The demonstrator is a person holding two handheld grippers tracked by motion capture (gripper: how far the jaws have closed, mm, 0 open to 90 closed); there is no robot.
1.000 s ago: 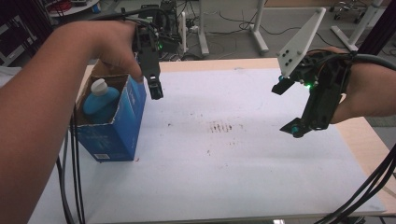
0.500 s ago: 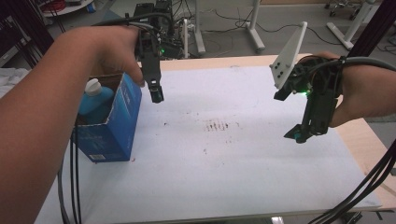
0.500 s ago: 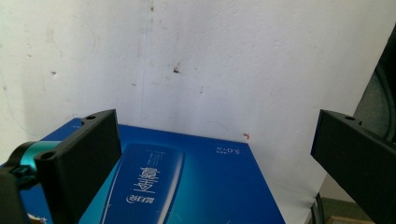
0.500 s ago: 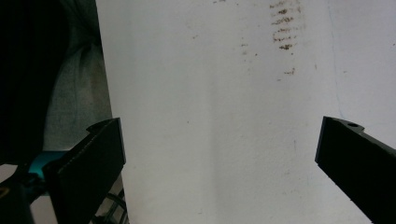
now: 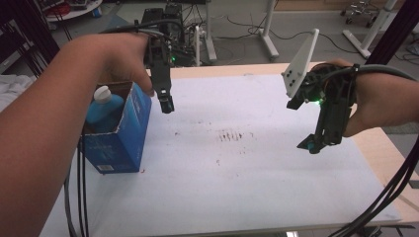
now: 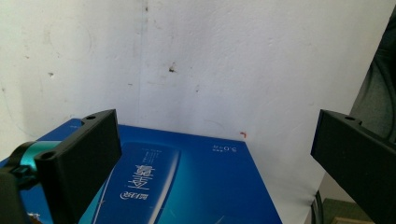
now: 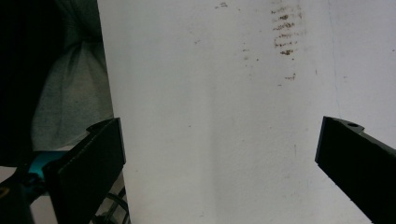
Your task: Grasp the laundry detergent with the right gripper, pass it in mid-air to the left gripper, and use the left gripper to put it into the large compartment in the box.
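Box (image 5: 121, 133), blue, with bottle (image 5: 104, 104) inside, is stood at 9 o'clock on table (image 5: 237, 187); left gripper (image 5: 166, 102) and right gripper (image 5: 310, 144) are held released above.

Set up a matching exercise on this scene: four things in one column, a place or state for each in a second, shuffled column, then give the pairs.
Things:
1. blue box
2. blue bottle
3. left gripper
4. right gripper

Places or states:
A. open, held above the right side of the white table cover
B. stands inside the box, white cap up
C. stands on the left of the table cover, top open
D. open, held just above the box's right edge

Pairs: 1-C, 2-B, 3-D, 4-A
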